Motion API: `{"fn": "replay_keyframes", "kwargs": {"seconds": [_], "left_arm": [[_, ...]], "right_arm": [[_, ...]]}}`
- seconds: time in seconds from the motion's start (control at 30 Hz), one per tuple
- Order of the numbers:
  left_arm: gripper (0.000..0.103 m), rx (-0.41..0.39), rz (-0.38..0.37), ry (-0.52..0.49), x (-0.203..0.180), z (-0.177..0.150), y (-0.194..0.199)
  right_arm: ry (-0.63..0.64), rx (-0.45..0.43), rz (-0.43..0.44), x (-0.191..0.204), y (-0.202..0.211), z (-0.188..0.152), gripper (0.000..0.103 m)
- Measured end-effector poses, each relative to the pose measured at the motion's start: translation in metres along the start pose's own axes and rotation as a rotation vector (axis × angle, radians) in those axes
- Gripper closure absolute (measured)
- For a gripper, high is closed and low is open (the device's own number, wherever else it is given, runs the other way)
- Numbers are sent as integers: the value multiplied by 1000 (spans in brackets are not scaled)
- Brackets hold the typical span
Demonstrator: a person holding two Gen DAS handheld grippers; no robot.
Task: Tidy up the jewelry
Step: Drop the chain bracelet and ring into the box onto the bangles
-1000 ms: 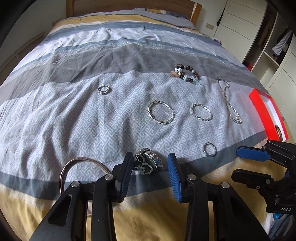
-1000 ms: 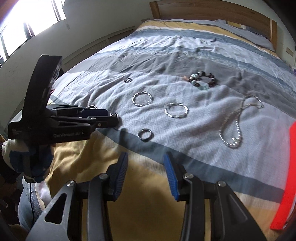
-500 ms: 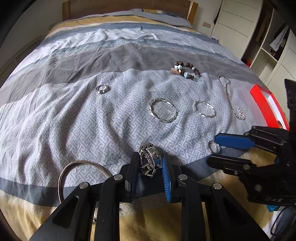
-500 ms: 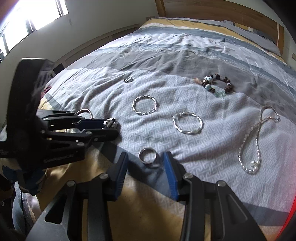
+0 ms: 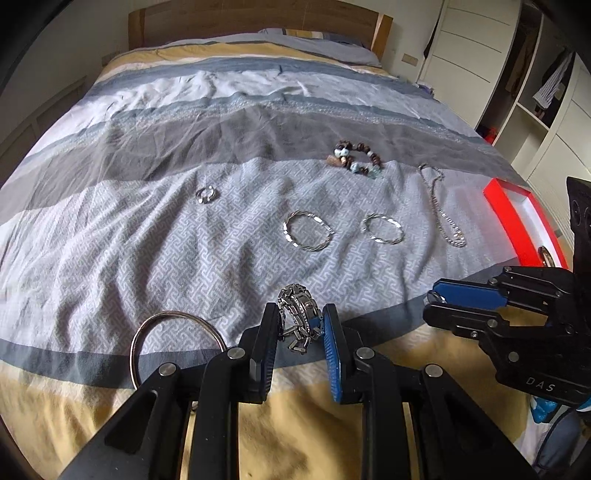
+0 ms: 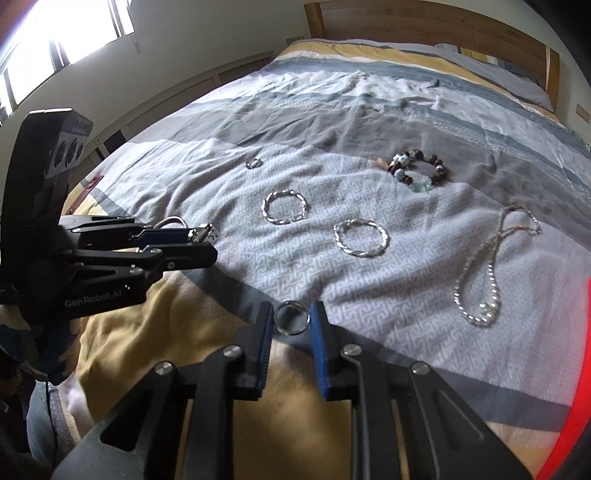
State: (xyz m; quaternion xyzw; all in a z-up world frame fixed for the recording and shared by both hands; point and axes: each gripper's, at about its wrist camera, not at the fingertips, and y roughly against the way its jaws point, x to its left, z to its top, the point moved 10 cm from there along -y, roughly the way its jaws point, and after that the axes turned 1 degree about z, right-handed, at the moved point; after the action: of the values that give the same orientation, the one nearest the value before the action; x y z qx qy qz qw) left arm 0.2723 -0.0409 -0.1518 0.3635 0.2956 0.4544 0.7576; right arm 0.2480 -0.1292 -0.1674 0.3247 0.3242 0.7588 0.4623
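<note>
Left tongs (image 5: 300, 325) clamped on link bracelet (image 5: 298, 317), lifted just off bed (image 5: 110, 240). Right tongs (image 6: 291, 319) closing around small ring (image 6: 291, 317) at bed's near edge.

A home bedroom is being shown. A bed (image 5: 229, 122) with a wooden headboard (image 5: 251, 26) and a pillow (image 5: 317, 40) is being covered by a striped duvet (image 6: 388, 92). White wardrobes (image 5: 465, 55) and open shelves (image 5: 535, 96) with hanging clothes (image 5: 550, 85) are being seen beside it, and daylight is being let in through a window (image 6: 62, 33).
</note>
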Motion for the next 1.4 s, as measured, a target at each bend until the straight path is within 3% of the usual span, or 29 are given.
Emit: {"fn": "replay_keyframes", "kwargs": {"seconds": [0.2, 0.37, 0.8, 1.0, 1.1, 1.23, 1.4], "left_arm": [[80, -43, -2, -31, -28, 11, 33], [80, -66, -46, -71, -75, 19, 47], [80, -35, -255, -263, -278, 47, 18], [80, 21, -303, -357, -361, 51, -19], [80, 52, -311, -378, -384, 49, -37], [80, 96, -300, -400, -406, 45, -65], [80, 162, -263, -402, -408, 32, -97]], "right_arm": [[-27, -64, -34, -9, 52, -4, 84], [-82, -111, -105, -43, 103, -20, 84], [-277, -170, -362, -211, 227, -94, 84], [-347, -131, -407, -276, 235, -127, 84], [-376, -101, -404, -302, 229, -139, 84], [-379, -59, -384, -320, 213, -148, 84], [-364, -19, -351, -329, 198, -155, 84]]}}
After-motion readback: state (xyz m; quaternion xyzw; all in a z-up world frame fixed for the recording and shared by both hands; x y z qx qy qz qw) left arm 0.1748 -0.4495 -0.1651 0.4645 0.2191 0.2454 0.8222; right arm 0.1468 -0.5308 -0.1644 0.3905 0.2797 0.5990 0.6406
